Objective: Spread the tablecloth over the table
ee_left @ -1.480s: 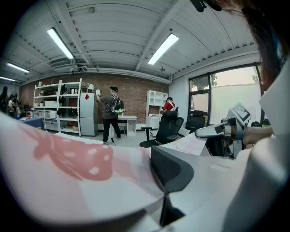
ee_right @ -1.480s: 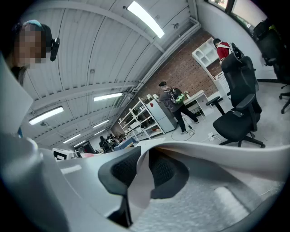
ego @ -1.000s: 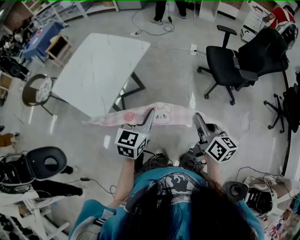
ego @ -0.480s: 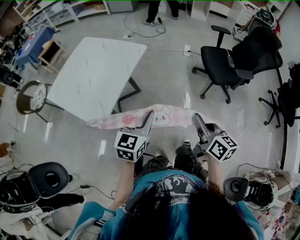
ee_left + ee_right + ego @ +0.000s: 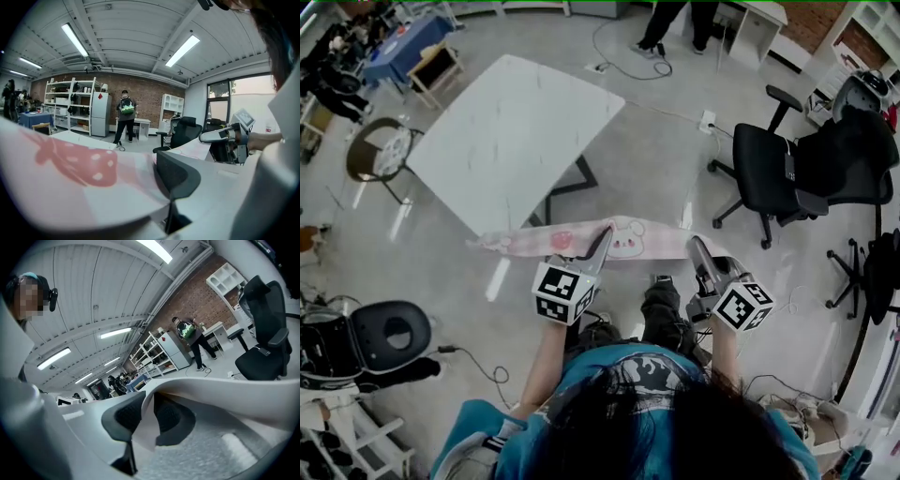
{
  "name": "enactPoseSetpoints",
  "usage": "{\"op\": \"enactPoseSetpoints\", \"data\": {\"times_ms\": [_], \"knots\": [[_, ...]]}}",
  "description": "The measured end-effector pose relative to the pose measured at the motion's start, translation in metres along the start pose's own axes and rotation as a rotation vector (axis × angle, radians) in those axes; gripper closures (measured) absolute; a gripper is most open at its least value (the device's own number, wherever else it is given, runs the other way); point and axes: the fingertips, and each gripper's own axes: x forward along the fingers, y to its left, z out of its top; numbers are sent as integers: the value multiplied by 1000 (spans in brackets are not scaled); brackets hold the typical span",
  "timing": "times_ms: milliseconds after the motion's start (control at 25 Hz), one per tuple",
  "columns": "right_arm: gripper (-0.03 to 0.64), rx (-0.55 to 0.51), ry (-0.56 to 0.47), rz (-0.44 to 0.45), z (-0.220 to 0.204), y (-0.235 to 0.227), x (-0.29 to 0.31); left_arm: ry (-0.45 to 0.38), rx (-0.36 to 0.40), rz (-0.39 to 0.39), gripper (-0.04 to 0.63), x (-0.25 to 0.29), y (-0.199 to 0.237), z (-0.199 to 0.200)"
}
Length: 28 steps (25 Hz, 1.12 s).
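Left gripper and right gripper jaws pinch the tablecloth edge; light, floppy fabric, best held near corners.

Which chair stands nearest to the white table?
The round-backed chair with the pale seat, right beside the table; the black office chairs stand well apart from it.

The tablecloth is a blur across the left gripper view's lower left; the head view's top edge cuts off a person above the legs.
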Motion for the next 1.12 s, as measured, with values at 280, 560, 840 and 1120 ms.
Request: {"op": "enactPoseSetpoints", "data": {"times_ms": [280,560,840,1120], "knots": [[555,-11,151,170,35,-52,55,-19,-82,201,514,48,13,8],[563,-37,204,349,89,-78,96,-67,-182,365,512,83,15,32],[561,-94,232,502,128,-75,129,-128,-158,495,512,90,20,67],[558,-133,252,652,151,-43,170,-153,-84,605,512,76,44,101]]}}
